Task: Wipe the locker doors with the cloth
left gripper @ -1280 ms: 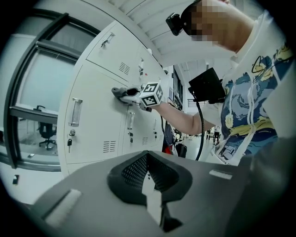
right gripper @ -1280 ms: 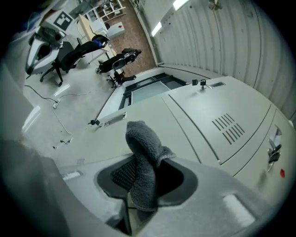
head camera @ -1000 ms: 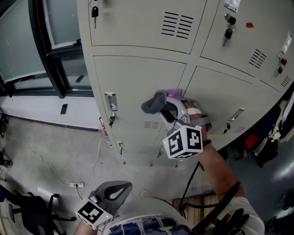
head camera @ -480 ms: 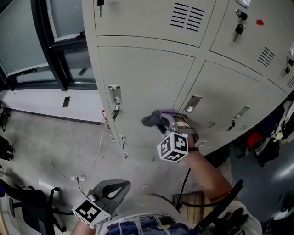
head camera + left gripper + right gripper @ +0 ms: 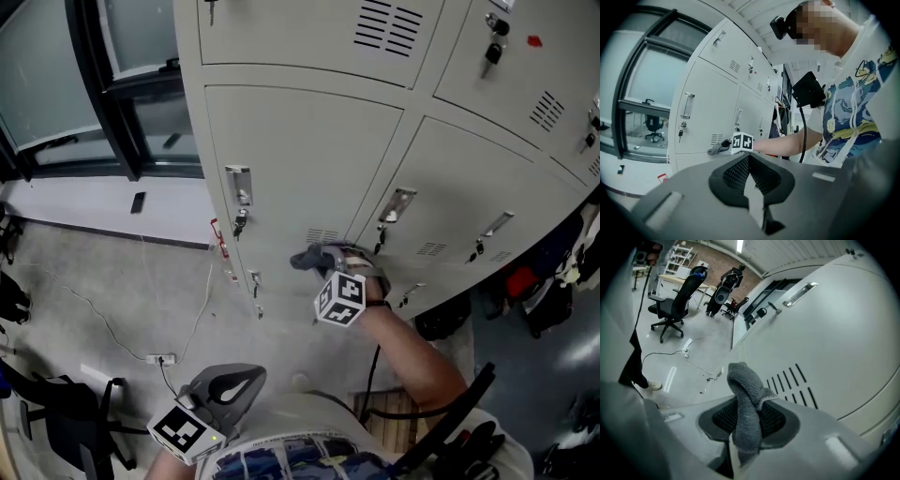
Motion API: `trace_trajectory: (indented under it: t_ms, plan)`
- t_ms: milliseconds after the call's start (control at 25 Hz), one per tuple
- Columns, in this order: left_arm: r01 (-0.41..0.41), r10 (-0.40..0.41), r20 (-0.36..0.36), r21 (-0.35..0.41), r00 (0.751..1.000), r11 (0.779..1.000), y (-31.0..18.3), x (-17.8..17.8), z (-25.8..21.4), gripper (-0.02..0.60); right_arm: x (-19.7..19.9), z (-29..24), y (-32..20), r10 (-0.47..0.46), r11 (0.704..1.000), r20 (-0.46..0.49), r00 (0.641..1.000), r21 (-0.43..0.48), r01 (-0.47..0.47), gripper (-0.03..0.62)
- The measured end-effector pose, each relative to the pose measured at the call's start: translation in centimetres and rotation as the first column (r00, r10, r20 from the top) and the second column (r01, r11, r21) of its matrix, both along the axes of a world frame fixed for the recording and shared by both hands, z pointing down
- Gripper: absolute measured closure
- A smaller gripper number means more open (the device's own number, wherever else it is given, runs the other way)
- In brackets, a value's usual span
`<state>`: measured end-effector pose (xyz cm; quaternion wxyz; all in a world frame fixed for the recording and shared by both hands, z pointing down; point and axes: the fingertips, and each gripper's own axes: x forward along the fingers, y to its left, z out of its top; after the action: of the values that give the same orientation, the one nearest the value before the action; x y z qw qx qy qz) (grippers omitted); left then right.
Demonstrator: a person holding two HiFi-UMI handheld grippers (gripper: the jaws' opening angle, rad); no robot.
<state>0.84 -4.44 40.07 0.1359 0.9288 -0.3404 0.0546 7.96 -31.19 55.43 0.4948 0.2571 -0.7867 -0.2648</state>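
Right gripper view: your right gripper (image 5: 746, 437) clamps its jaws on the grey terry cloth (image 5: 743, 390), just beside the vent slots (image 5: 794, 383) at 5 o'clock on the pale grey metal locker door (image 5: 834, 324). Your left gripper (image 5: 750, 187) has its jaws closed, empty. Risk: the loose fold may snag a slot and pull free.

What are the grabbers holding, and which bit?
The right gripper pinches the grey cloth around its bunched middle; the left gripper is shut, empty.

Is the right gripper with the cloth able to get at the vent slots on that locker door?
Probably yes: the right gripper holds the cloth close beside the vent slots, with nothing between them.
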Motion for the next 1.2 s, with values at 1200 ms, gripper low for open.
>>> trace_trajectory:
  t_ms: [1200]
  plan:
    - [0.005, -0.004, -0.017, 0.039, 1.0, 0.999, 2.0, -2.3, -0.4, 0.58, -1.9, -37.4, 0.2, -0.075, 0.83, 0.096, 0.993, 0.557, 0.009, 0.48]
